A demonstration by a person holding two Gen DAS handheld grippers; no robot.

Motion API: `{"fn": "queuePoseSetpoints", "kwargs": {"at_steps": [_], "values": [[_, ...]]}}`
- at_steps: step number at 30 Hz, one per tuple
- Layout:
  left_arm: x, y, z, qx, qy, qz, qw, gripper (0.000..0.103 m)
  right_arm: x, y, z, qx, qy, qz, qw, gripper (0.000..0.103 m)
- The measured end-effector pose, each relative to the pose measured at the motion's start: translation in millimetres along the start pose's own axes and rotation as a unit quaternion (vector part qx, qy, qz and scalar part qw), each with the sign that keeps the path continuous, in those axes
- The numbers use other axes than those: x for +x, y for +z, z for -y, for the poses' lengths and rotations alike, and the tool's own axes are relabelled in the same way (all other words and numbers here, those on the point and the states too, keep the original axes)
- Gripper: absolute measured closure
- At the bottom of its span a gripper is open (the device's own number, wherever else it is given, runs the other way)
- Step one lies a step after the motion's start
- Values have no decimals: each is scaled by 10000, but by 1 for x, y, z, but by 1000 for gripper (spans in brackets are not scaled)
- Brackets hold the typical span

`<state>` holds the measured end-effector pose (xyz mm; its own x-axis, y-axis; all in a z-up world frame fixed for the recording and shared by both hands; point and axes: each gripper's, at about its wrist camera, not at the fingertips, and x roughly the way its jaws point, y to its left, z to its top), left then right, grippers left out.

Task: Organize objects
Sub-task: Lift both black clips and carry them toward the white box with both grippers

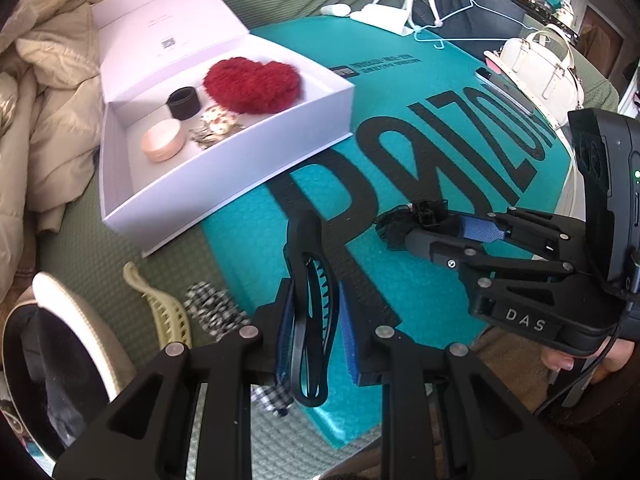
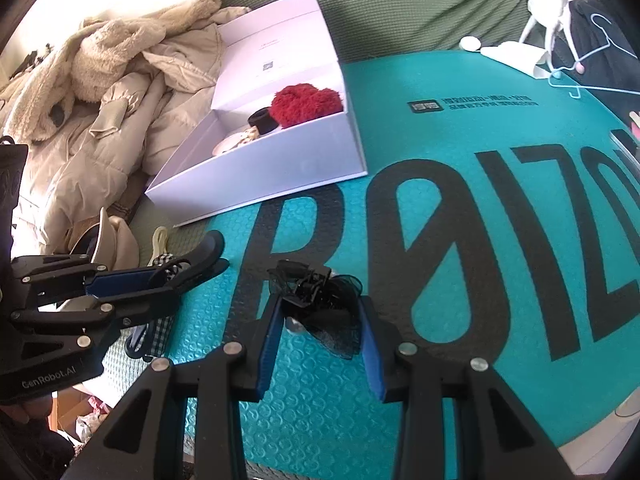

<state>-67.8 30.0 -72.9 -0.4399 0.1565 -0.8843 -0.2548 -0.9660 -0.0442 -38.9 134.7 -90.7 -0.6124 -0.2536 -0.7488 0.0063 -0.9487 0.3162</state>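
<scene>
My left gripper (image 1: pixel 312 332) is shut on a long black hair clip (image 1: pixel 310 312) and holds it above the teal mat (image 1: pixel 420 168). My right gripper (image 2: pixel 320 328) is closed around a black mesh bow clip (image 2: pixel 320 304) that rests on the mat; it also shows in the left wrist view (image 1: pixel 404 228). An open white box (image 1: pixel 224 152) sits at the mat's far left. It holds a red fuzzy heart (image 1: pixel 252 84), a black band (image 1: pixel 183 102), a pink round tin (image 1: pixel 163 140) and a patterned clip (image 1: pixel 218 126).
A cream hair clip (image 1: pixel 160 308) and a black-and-white checked scrunchie (image 1: pixel 216 312) lie on the green cover near my left gripper. A beige coat (image 2: pixel 100 120) is piled at the left. A white handbag (image 1: pixel 544 60), a blue hanger (image 1: pixel 472 16) and a phone (image 1: pixel 508 88) sit at the far right.
</scene>
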Motion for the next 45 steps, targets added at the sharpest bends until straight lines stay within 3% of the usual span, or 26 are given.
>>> {"fn": "queuePoseSetpoints", "kwargs": {"at_steps": [9, 13, 18, 22, 31, 33, 34, 38, 40, 45], "values": [[22, 10, 16, 294, 13, 108, 9995, 82, -2, 1, 17, 378, -148, 79, 9991, 64], [29, 10, 17, 387, 162, 128, 9990, 81, -1, 3, 22, 498, -92, 147, 9986, 48], [45, 6, 9, 285, 185, -53, 9994, 80, 2, 5, 16, 380, -175, 119, 9991, 41], [49, 8, 2, 182, 145, -1, 9997, 72, 5, 7, 13, 279, -245, 95, 9993, 40], [53, 13, -5, 116, 61, -27, 9999, 70, 14, 10, 5, -22, -464, 40, 9989, 40], [53, 14, -6, 118, 5, -43, 9999, 73, 15, 9, 2, -146, -558, 18, 9983, 40], [53, 14, -7, 120, -37, -55, 9999, 82, 16, 9, 0, -225, -633, 3, 9977, 42], [53, 17, -10, 160, -152, -121, 9997, 83, 19, 8, -8, -527, -971, -44, 9939, 53], [52, 18, -13, 108, -254, -160, 9995, 83, 18, 7, -8, -560, -1039, -28, 9930, 63], [49, 20, -23, -19, -473, -254, 9986, 83, 13, 7, 1, -299, -743, 29, 9968, 67]]}}
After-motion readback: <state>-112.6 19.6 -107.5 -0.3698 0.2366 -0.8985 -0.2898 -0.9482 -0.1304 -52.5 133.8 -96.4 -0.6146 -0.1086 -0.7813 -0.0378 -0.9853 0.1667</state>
